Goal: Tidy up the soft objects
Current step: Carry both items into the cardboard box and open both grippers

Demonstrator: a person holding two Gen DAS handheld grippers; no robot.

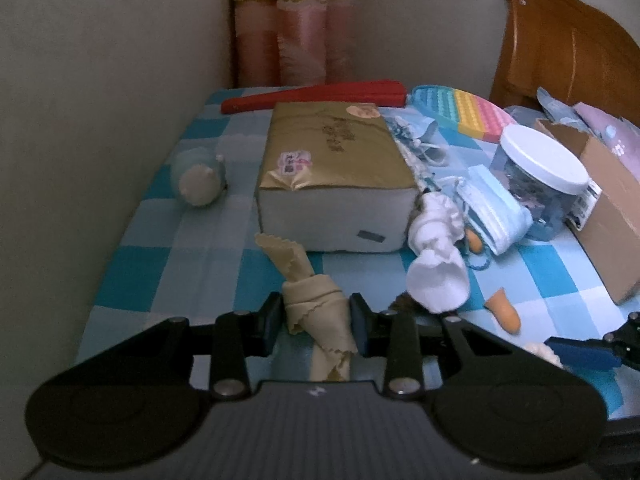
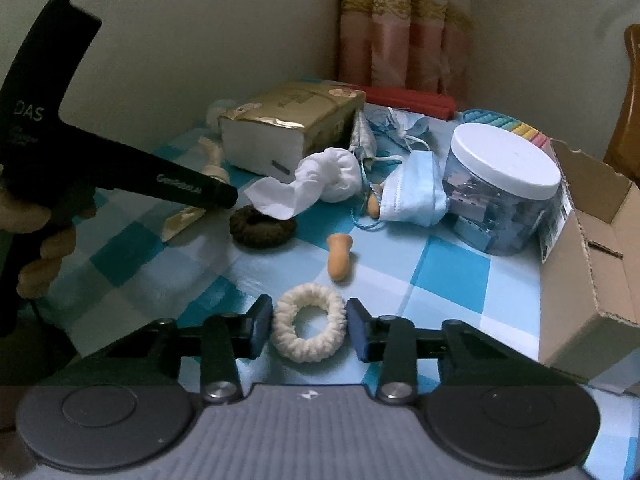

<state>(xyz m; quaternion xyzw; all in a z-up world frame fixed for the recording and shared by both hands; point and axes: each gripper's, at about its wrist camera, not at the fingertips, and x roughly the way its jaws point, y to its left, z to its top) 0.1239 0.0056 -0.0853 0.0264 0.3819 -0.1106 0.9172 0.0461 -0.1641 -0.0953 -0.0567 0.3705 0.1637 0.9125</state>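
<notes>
In the left wrist view, the left gripper [image 1: 316, 326] has its jaws around one rolled beige cloth [image 1: 316, 300]; both pads seem to touch it, so it looks lightly gripped, low over the blue checked surface [image 1: 160, 240]. At 12 o'clock from the cloth lies one gold-wrapped box [image 1: 332, 160], and behind it one red folded fan [image 1: 320, 94]. At 10 o'clock is one small pale blue plush [image 1: 198, 176]. At 2 o'clock lies one white sock [image 1: 436, 256], then one blue face mask [image 1: 492, 208] and one clear jar with a white lid [image 1: 540, 176]. Two orange earplugs show here, one at 3 o'clock [image 1: 504, 314] and one beside the mask [image 1: 476, 242]. In the right wrist view, the right gripper [image 2: 308, 330] has its jaws open on both sides of one cream scrunchie [image 2: 309, 328], which lies flat on the surface; I cannot tell if the pads touch it. At 12 o'clock from it lies one earplug, at 11 o'clock one dark brown scrunchie [image 2: 262, 230], and at 3 o'clock one open cardboard box [image 2: 592, 264].
</notes>
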